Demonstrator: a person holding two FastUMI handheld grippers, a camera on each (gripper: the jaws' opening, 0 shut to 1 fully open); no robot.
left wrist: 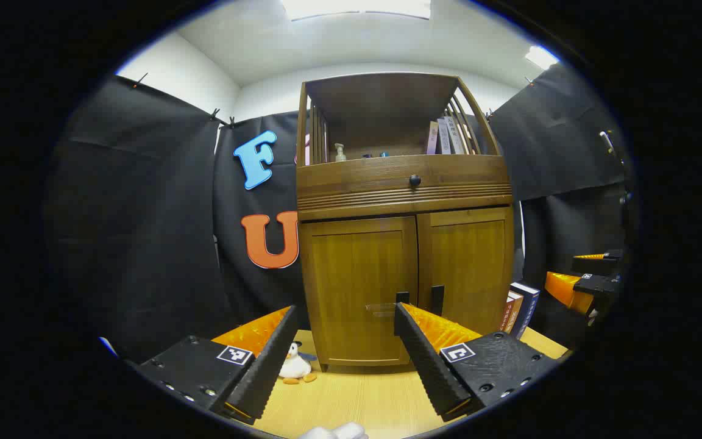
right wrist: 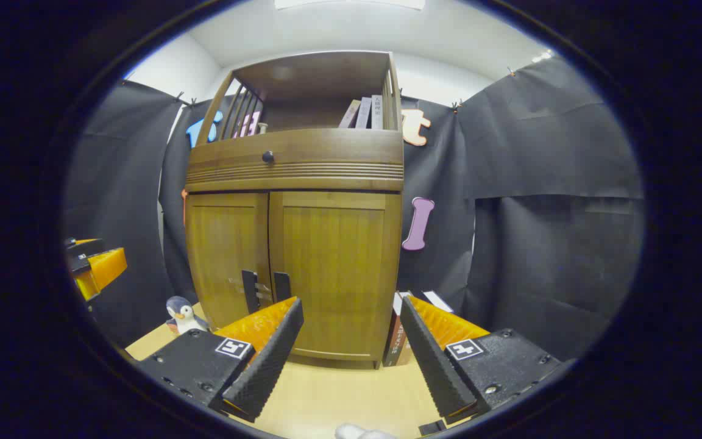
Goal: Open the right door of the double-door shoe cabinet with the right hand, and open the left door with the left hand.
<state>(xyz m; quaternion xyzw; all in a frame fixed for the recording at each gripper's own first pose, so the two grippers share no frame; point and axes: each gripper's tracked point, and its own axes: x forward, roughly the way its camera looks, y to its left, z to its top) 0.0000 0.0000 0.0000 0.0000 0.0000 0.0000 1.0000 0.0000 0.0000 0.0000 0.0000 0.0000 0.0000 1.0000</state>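
The shoe cabinet (left wrist: 403, 219) is seen at the centre of the left gripper view and slightly left of centre in the right gripper view, standing on a pale wooden table (left wrist: 351, 396) against the dark cloth wall. Both doors are shut: the left door (left wrist: 360, 286) and the right door (right wrist: 333, 268) meet at a central seam, where two dark handles (right wrist: 264, 288) hang side by side near the lower edge. The left gripper (left wrist: 345, 341) is held at the bottom of its frame with the jaws spread wide and nothing between them; the right gripper (right wrist: 351, 338) is likewise held wide and empty at the bottom of its frame. Neither is in contact with the cabinet. The task is judged to be at its opening stage, with the approach not yet completed. For the next move, the right gripper would need to be brought up and leftward to the right-hand handle, closed on it, and the door swung outward. A toy penguin (right wrist: 183, 314) at the lower left and books (right wrist: 403, 341) beside the cabinet's right side should be cleared.
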